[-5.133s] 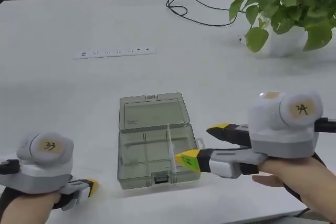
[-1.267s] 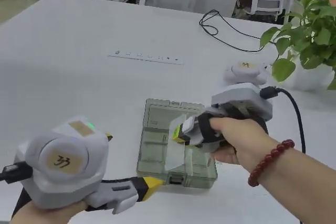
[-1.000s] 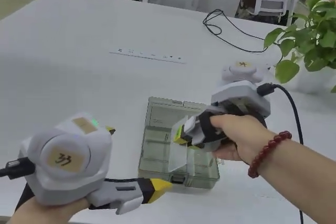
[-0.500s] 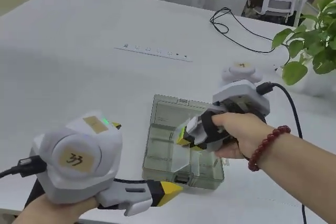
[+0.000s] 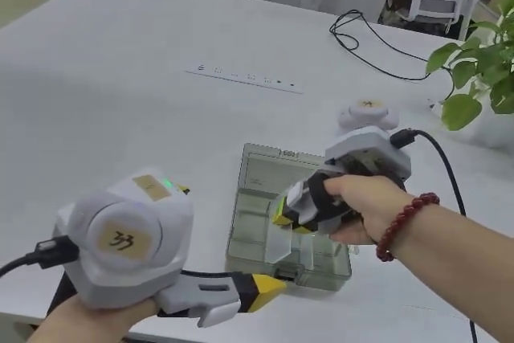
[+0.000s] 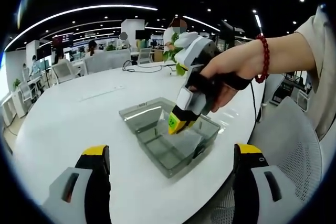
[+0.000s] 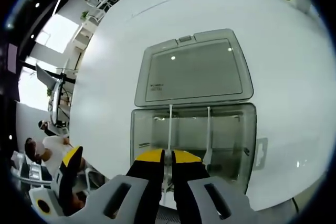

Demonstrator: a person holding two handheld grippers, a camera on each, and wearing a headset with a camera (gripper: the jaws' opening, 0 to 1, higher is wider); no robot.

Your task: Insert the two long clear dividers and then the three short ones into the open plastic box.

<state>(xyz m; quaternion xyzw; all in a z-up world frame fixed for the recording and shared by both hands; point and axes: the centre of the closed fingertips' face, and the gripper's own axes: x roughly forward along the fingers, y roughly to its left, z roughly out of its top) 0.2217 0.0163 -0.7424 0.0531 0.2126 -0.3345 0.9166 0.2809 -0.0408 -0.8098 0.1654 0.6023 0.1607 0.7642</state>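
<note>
The open clear plastic box lies on the white table, its lid flat behind it. My right gripper hangs over the box, tips down, shut on a clear divider whose lower edge reaches into the tray. In the right gripper view this divider runs edge-on from the jaws across the tray. Another long divider stands in the box beside it. My left gripper is open at the near left of the box, with its jaws wide apart and nothing between them.
A white power strip lies far across the table and a black cable loops at the back right. A white round device sits behind the box. A potted plant stands at the right. The table's near edge is just below the left gripper.
The right gripper, earlier beside the box, now holds a divider above it and has lowered it slightly in the last second. The head camera has shifted. The left gripper stays open.
</note>
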